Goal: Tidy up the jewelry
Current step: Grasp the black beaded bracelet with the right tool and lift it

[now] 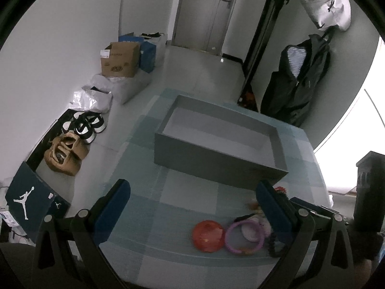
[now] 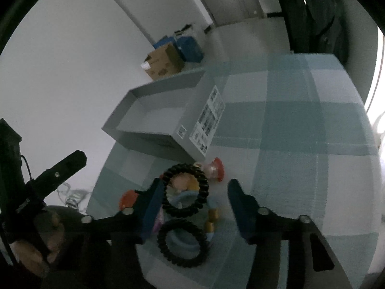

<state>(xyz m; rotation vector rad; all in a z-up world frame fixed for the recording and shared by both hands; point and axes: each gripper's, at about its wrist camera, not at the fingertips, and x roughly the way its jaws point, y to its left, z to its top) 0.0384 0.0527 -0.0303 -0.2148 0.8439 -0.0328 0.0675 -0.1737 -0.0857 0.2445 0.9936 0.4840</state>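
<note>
Both tongs gape empty, the right tongs (image 2: 196,203) straddling a black bracelet (image 2: 184,190), the gray box (image 2: 154,120) waiting at 11 o'clock, the left tongs (image 1: 192,207) idle.

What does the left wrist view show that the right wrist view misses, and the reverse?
Left wrist only: the shoes along the wall, the red disc in full and the purple ring.
Right wrist only: two black spiral bands, and the label on the box's side.
Both: the open grey box, the checked cloth and the cardboard carton.
</note>
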